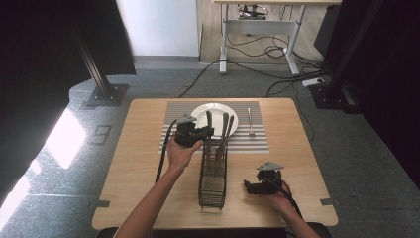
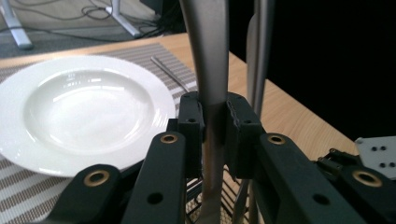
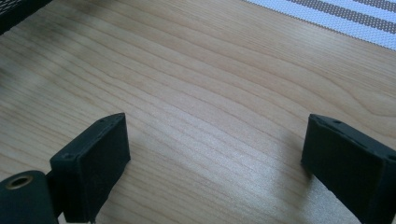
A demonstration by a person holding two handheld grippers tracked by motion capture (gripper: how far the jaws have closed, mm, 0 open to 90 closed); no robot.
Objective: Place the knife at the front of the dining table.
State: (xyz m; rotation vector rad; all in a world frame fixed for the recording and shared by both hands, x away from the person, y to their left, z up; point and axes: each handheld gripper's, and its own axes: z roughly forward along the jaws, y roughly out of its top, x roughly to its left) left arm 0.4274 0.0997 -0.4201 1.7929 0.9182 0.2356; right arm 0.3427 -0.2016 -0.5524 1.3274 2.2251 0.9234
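Left tongs (image 2: 215, 123): pinching grey metal utensil handle (image 2: 210, 60).
Right tongs (image 3: 215, 163): spread, idle.
Technique: lift straight above black wire-mesh caddy (image 1: 213, 186).

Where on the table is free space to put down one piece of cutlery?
Free: bare wood left of the wire caddy, and the placemat strip between the plate and the lone utensil. Crowded: around the left gripper, clamped on a handle.
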